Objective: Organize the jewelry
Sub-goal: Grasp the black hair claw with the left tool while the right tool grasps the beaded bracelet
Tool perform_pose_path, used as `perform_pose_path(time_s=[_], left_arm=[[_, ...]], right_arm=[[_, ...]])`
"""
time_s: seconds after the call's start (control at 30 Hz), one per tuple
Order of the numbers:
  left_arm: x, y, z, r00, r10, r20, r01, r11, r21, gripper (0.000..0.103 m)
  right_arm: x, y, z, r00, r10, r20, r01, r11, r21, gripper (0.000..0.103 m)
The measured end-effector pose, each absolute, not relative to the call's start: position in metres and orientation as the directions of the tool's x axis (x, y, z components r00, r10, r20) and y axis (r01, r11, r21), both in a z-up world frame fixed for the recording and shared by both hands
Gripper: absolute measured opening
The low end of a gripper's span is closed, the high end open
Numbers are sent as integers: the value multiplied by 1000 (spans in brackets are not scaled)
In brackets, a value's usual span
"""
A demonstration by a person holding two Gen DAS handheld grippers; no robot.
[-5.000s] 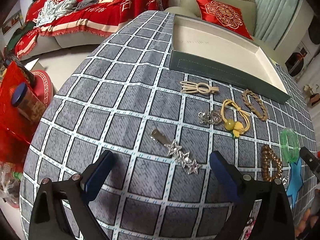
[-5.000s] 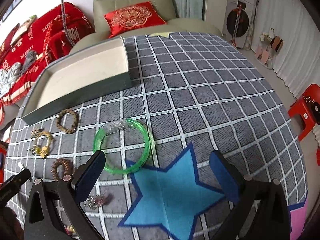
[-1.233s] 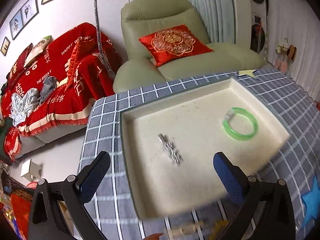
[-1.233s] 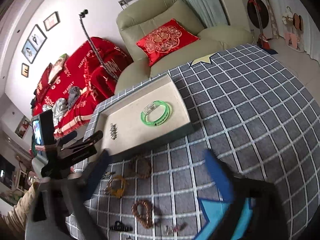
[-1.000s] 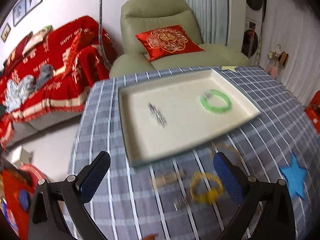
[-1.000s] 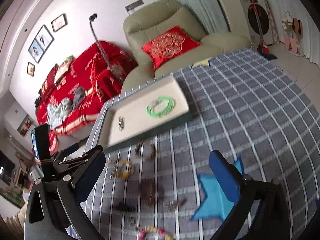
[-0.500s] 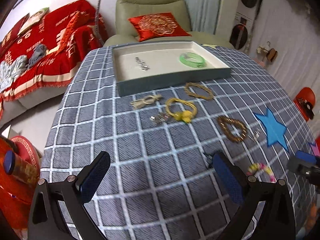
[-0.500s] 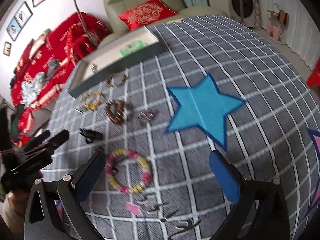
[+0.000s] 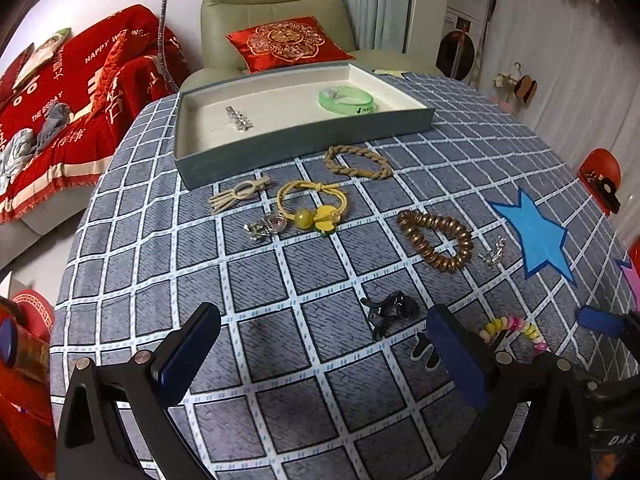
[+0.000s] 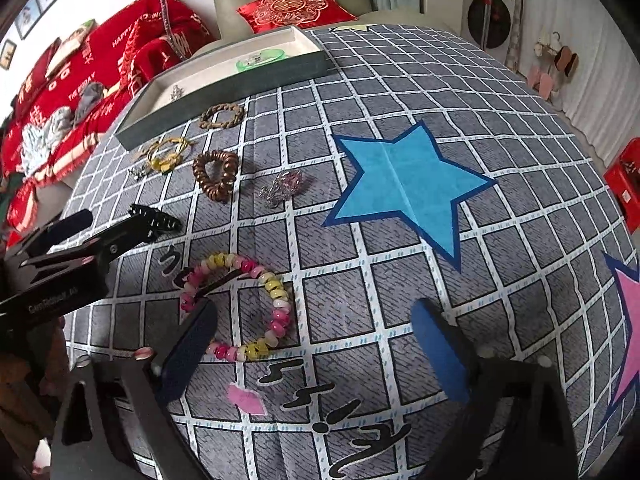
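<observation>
Gleaming pink-and-yellow bead bracelet [image 10: 240, 306]

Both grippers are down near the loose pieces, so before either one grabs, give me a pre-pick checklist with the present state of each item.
1. Left gripper empty, fingers apart: ok.
2. Right gripper empty: ok. Its fingers have just been closing a little, with only part of the pink and yellow bead bracelet between them, not gripped.
3. Bead bracelet centred between the right fingers: not ok, it lies toward the left finger.
4. Black claw clip in line with the left gripper: not ok, it lies beside its right finger.
5. Tray has free room: ok, only the green bangle and silver hair clip are inside.
6. Grippers clear of each other: cannot tell, they are close.
</observation>
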State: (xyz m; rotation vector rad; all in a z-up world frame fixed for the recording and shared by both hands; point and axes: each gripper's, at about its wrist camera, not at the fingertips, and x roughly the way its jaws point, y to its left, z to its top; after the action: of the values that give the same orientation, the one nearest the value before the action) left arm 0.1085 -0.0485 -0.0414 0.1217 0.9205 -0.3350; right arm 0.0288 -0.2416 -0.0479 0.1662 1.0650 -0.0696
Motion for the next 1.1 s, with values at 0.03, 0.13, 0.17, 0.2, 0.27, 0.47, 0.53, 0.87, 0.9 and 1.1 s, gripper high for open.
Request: perform_pose_path(time_s=[0.03,0.13,0.17,0.2,0.27,0.47,0.53,0.87,0.9,1.1], left_arm=[[109,-50,-43,556,-229,-799,334,942,-37,103],[110,-53,-45,555,-229,-800,341,940,-32,103],[109,-54,-45,556,-228,-799,344,939,-28,103],[109,-55,-46,557,-227,-799,345,938,-26,103],[111,-56,-47,554,-226,-801,347,937,-25,103],[115,-60,-52,540,-214,-814,342,939,-19,90],[115,-61,-53,534,-219,-817,348,937,-23,87],[112,-63,-49,534,-261,-804,392,919,-38,33],[112,-62,-49,532,-267,-803,392,919,-45,33],[110,-49,-41,543,-291,-788,375,923,-83,33]], right_arm=[[29,-240,-49,483,19,-876,132,987,94,87],[31,-233,-50,485,-3,-875,115,991,61,78],[32,-230,-50,485,-6,-875,108,993,53,78],[32,-228,-50,485,-9,-874,99,994,44,77],[33,-224,-51,485,-24,-874,87,996,21,77],[30,-216,-52,491,-44,-870,62,998,-15,72],[30,-215,-51,490,-37,-871,51,999,-13,67],[30,-204,-48,491,-17,-871,20,1000,-8,10],[29,-204,-48,494,-16,-869,20,1000,-7,10],[24,-216,-43,514,15,-857,53,997,50,10]])
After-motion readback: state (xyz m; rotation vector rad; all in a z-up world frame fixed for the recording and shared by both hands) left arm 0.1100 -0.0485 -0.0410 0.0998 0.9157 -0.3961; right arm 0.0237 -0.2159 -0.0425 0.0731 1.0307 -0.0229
